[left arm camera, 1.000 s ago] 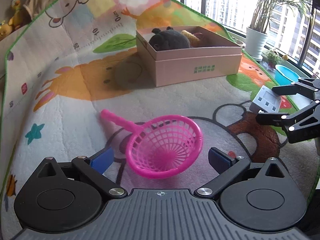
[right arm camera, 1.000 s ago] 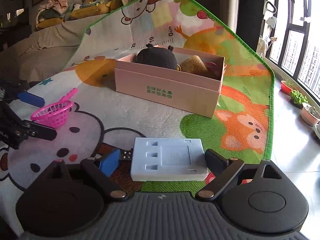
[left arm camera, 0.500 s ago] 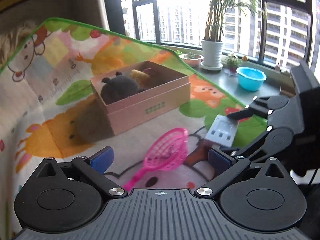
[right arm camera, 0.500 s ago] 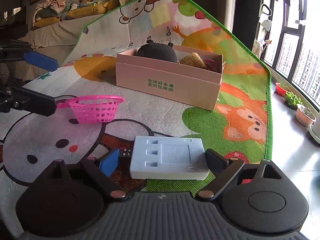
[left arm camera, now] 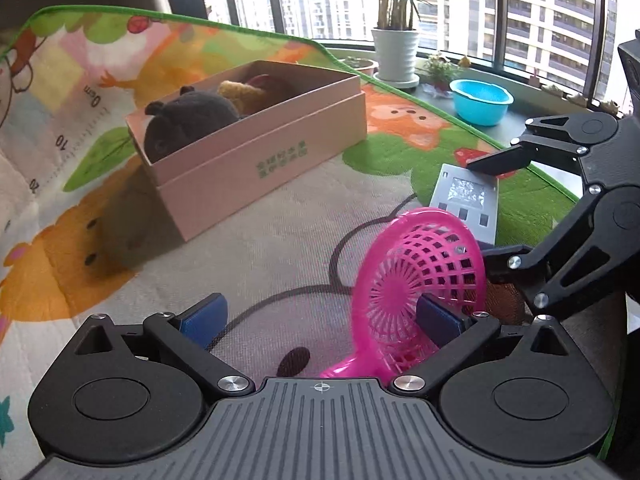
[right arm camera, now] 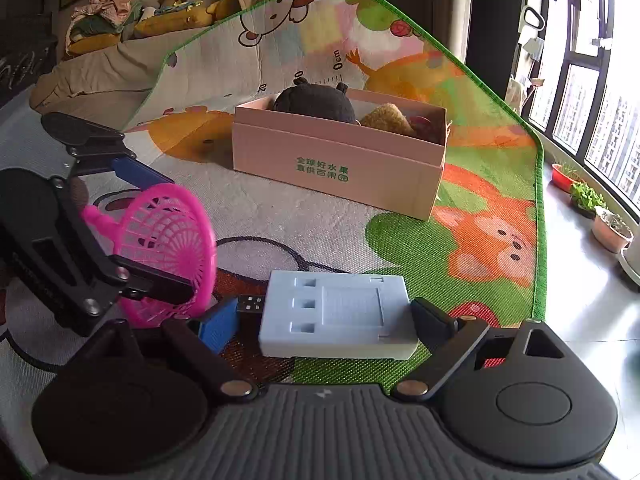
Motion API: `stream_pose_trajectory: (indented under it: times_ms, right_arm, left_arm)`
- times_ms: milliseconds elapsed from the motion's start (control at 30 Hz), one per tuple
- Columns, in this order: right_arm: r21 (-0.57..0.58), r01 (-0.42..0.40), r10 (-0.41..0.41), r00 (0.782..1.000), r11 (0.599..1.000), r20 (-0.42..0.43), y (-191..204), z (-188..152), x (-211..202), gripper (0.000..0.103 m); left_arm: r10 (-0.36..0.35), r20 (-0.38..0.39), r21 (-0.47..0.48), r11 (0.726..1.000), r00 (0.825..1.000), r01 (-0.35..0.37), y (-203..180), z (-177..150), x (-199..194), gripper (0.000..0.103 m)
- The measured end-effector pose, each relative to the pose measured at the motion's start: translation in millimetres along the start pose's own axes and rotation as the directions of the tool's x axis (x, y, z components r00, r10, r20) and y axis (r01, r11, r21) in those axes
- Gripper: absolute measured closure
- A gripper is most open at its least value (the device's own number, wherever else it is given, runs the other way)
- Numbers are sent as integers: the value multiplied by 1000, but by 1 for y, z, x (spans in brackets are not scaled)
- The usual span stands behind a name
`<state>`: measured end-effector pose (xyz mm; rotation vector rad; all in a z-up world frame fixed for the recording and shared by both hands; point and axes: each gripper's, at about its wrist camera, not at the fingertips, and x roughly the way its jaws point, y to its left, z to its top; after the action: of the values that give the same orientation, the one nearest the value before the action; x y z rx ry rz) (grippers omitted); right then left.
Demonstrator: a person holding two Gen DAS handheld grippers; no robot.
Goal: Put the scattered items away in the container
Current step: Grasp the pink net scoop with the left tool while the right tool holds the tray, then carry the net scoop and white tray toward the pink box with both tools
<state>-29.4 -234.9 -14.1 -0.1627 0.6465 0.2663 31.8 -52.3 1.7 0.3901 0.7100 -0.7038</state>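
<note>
Beside the pink box [right arm camera: 340, 168], already holding plush toys, the left gripper [left arm camera: 320, 314] is hanging spread around a pink toy strainer [left arm camera: 420, 280], while the right gripper [right arm camera: 326, 314] is straddling, jaws apart, a pale blue plastic case [right arm camera: 340, 312] lying on the play mat [right arm camera: 480, 248], both items apparently bound for the box.

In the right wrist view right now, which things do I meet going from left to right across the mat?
left gripper → pink basket → pale blue device → pink box → potted plants on the sill
</note>
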Motion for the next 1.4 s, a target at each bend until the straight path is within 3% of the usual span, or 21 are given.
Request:
stream_pose_trajectory:
  times_ms: [167, 300, 700, 1133, 1400]
  right_arm:
    - [11, -11, 11, 1000, 1000, -2, -2, 0, 1, 12]
    - [15, -15, 15, 1000, 1000, -3, -4, 0, 2, 12]
    - [15, -16, 16, 1000, 1000, -3, -4, 0, 2, 12]
    - [16, -22, 22, 1000, 1000, -1, -3, -1, 2, 12]
    - [33, -15, 16, 1000, 999, -10, -6, 1, 1, 12]
  left_arm:
    - [-56, 18, -5, 998, 998, 56, -9, 5, -3, 0]
    - [-35, 2, 38, 999, 999, 35, -16, 3, -7, 0]
    - [-13, -29, 34, 999, 1000, 14, -13, -6, -20, 0]
    - [-110, -3, 149, 983, 994, 109, -21, -17, -51, 0]
    - [-74, -17, 238, 968, 997, 76, -37, -7, -18, 0]
